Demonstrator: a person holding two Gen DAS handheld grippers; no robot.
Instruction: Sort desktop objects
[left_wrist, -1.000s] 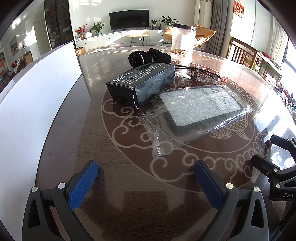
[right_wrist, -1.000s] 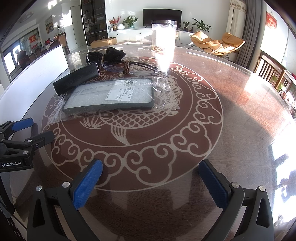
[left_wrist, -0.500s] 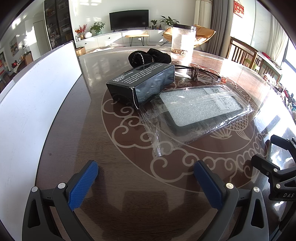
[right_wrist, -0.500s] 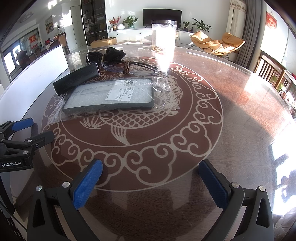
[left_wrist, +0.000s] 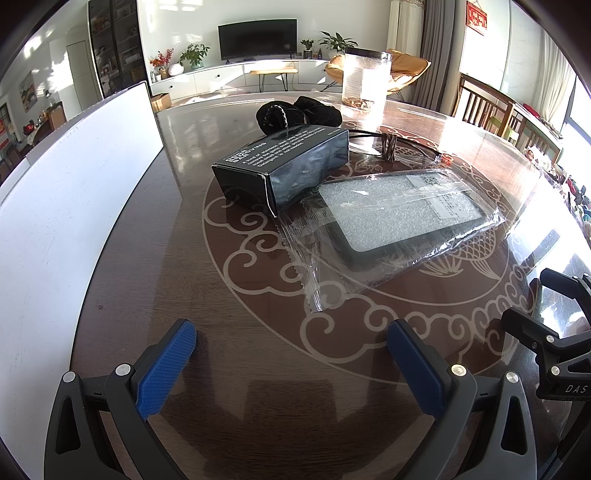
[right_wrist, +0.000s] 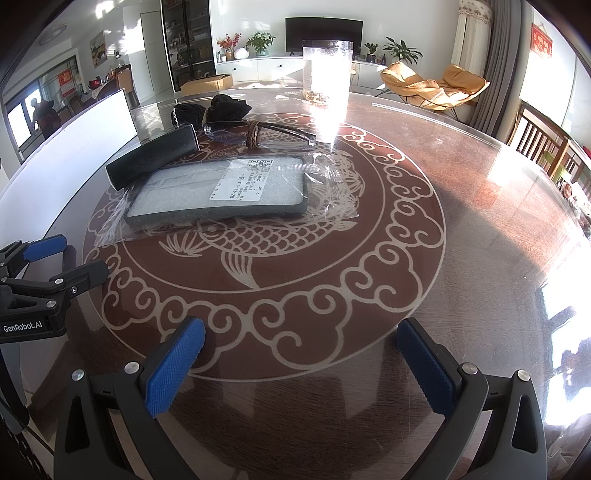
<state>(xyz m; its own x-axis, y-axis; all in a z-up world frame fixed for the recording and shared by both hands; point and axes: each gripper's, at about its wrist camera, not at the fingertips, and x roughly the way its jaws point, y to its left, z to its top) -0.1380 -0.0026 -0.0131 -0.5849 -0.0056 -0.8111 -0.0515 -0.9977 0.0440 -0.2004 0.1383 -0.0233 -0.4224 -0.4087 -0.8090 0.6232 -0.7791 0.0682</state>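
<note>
Left tool (right_wrist: 62, 258) reads "GenRobot.AI" — right tool (left_wrist: 554, 299), "DAS".

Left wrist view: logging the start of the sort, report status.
Left gripper and right gripper open, empty, low over table. Black box beside bagged case, untouched. Nothing in the way.

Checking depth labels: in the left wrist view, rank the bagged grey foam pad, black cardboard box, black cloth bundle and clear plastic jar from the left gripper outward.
1. Bagged grey foam pad, right of centre.
2. Black cardboard box, centre.
3. Black cloth bundle, behind box.
4. Clear plastic jar, far right.
</note>
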